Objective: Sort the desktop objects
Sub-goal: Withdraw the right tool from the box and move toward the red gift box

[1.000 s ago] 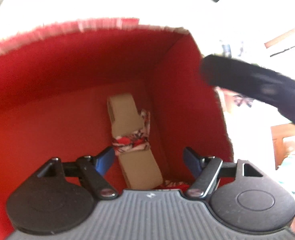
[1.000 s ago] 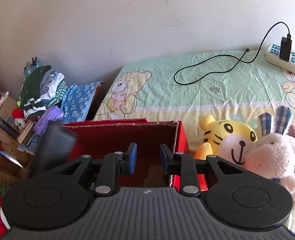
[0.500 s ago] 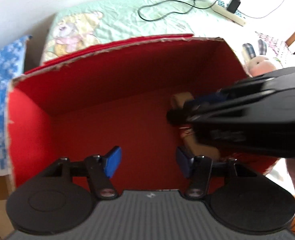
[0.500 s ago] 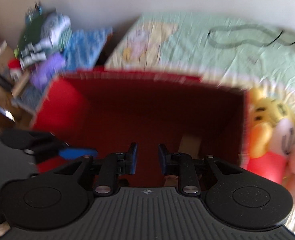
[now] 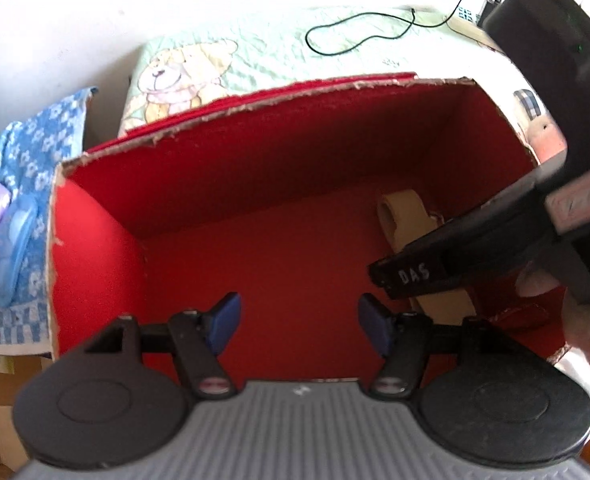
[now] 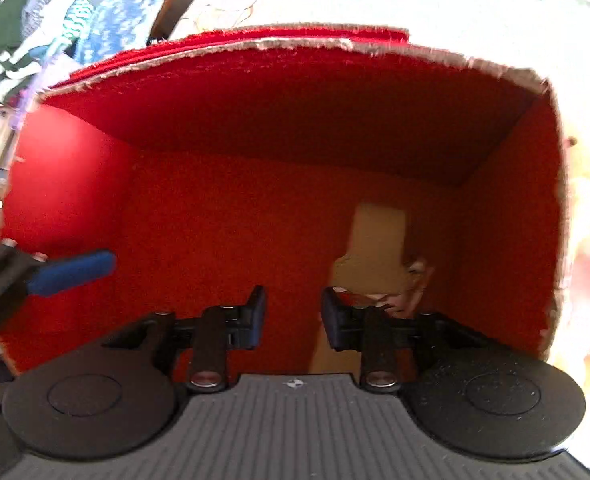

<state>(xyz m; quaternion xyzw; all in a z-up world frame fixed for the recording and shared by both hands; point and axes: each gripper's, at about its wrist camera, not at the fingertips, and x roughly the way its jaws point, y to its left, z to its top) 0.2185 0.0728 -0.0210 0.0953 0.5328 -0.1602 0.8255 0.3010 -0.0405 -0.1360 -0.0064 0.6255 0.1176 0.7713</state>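
**Both grippers over the red box, nothing held**

Evidently caught between placements — both grippers pointed steeply down into the red box point(image 5: 95, 240), neither carrying anything. Left gripper point(image 5: 297, 320) seen with blue pads spread and opening wider, only bare red floor between them. Right gripper point(image 6: 293, 314) seen with fingers a little apart and easing open, likewise empty; its body also visible in the left view point(image 5: 495, 248), reaching in over the box's right side.

Only one item found inside: a tan cardboard piece wrapped with a red-and-white patterned band point(image 6: 375, 248), lying on the box floor near the right wall, toward the far right corner. Judged as already sorted, or as something being reached for — cannot tell which.

Next move, as a guess: either close the right fingers around the cardboard piece, which calls for shifting toward the right wall and lining up across its narrow width, or lift both tools clear of the torn cardboard rim to fetch another object.

Writing: "DAS" read on the right gripper's finger point(image 5: 413, 274). No other legible label — box unmarked inside.
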